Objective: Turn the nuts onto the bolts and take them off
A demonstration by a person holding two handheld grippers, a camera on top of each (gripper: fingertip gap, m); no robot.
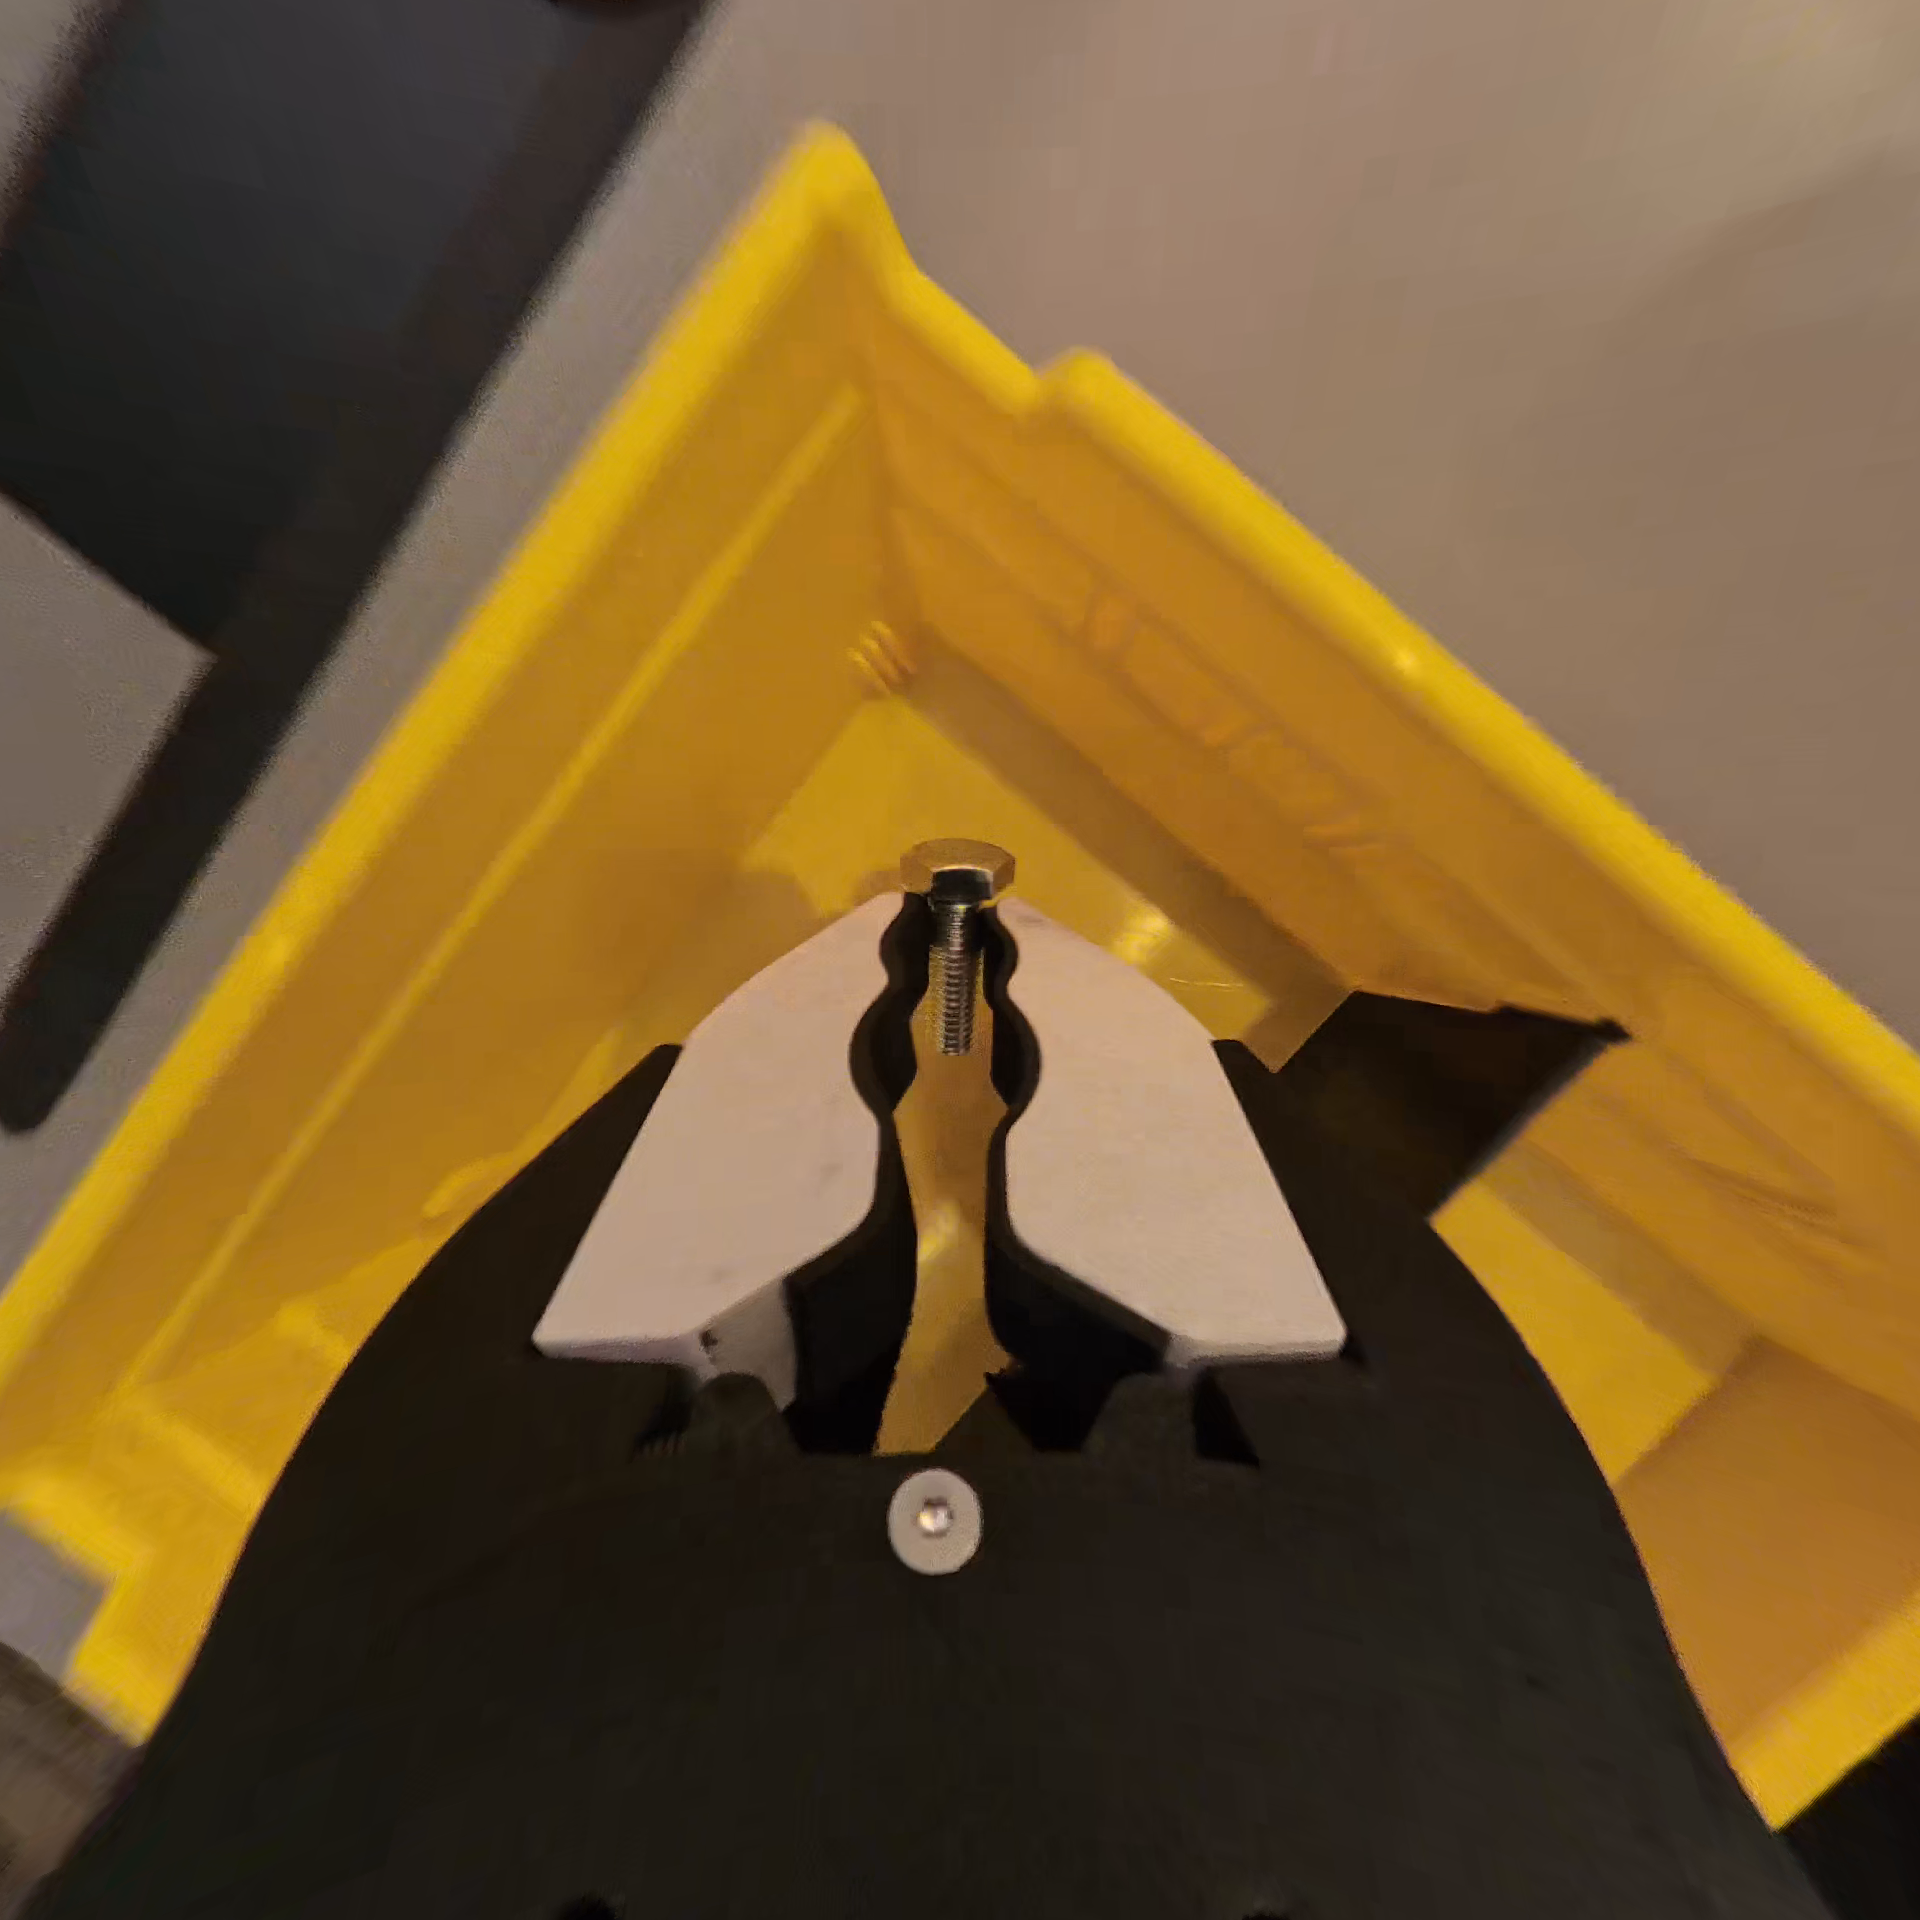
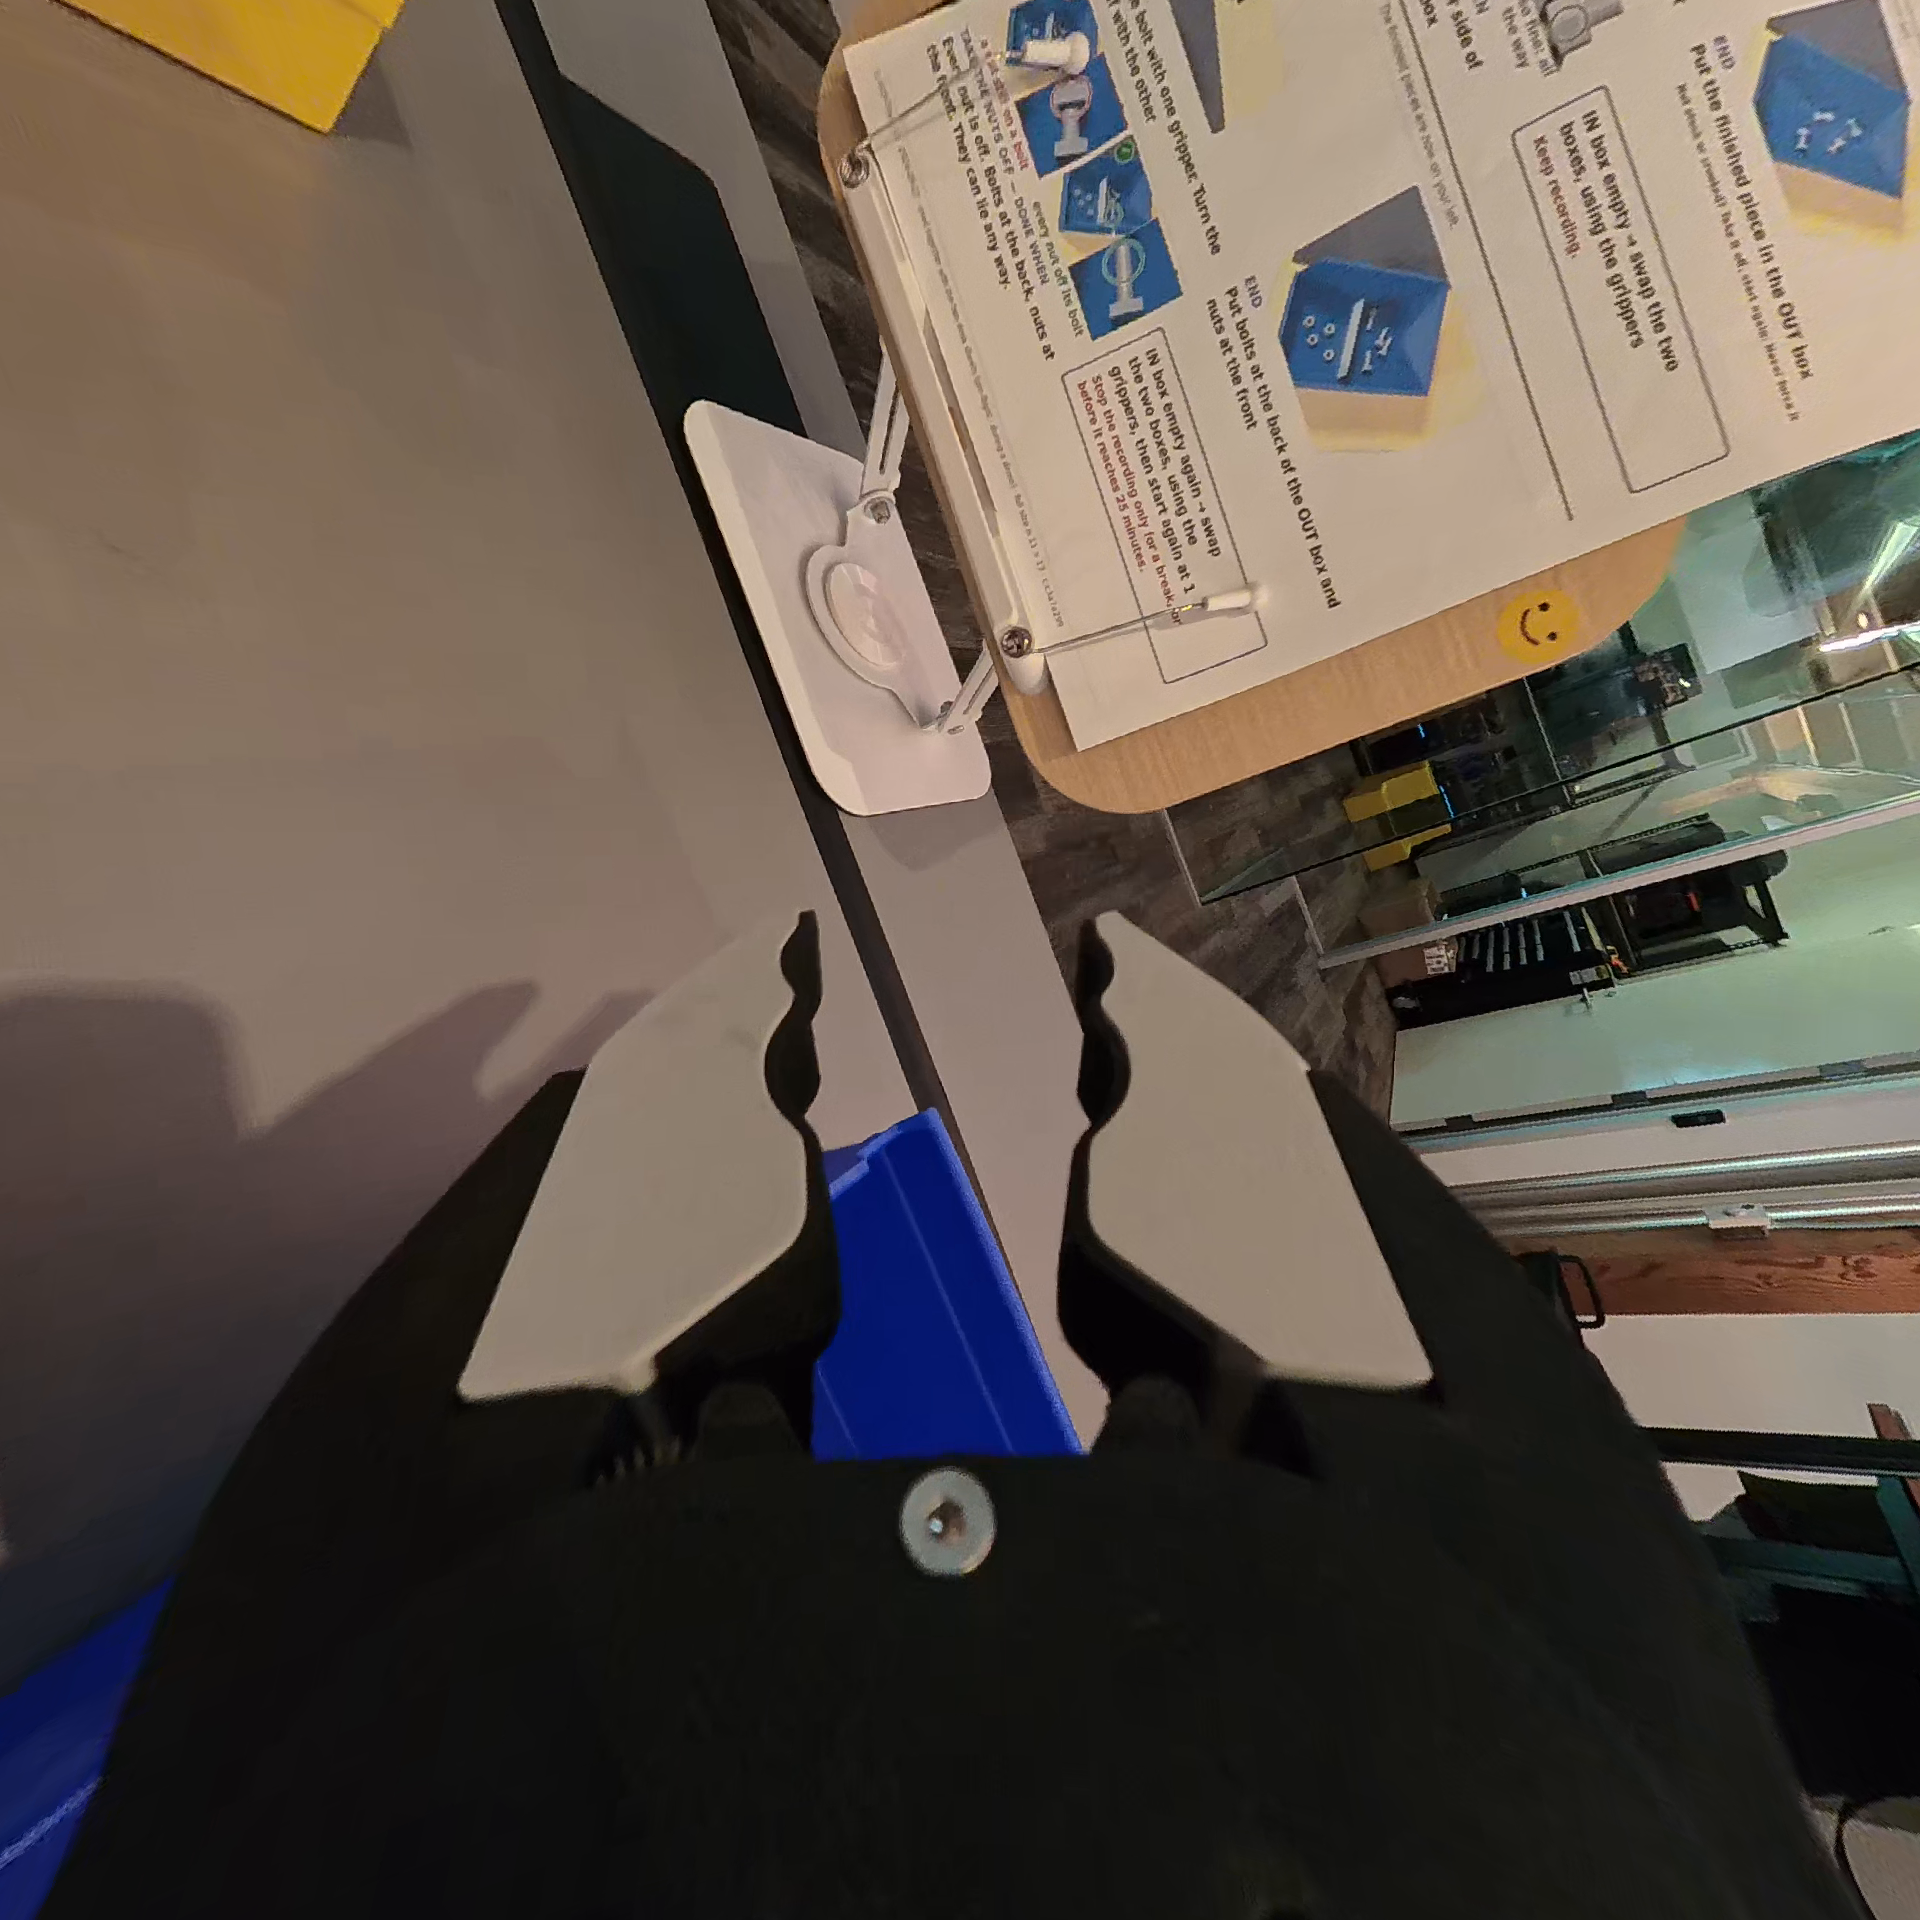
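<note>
Left gripper [image 1: 954,914] pinches bolt [image 1: 954,977] between fingertips, head outward.

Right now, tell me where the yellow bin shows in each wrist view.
Left wrist view: the yellow bin fills the middle, behind the left gripper, which is shut on a bolt.
Right wrist view: only a yellow corner at the top left edge.
Shared landmark: the grey table.

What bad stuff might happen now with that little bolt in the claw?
1. The left claw pinches the bolt only near its tips, just under the head, so it might slip out and drop into the yellow bin.
2. The right claw is open and empty, with no nut in sight. It hangs over the table edge, so anything fumbled there could fall to the floor.
</note>
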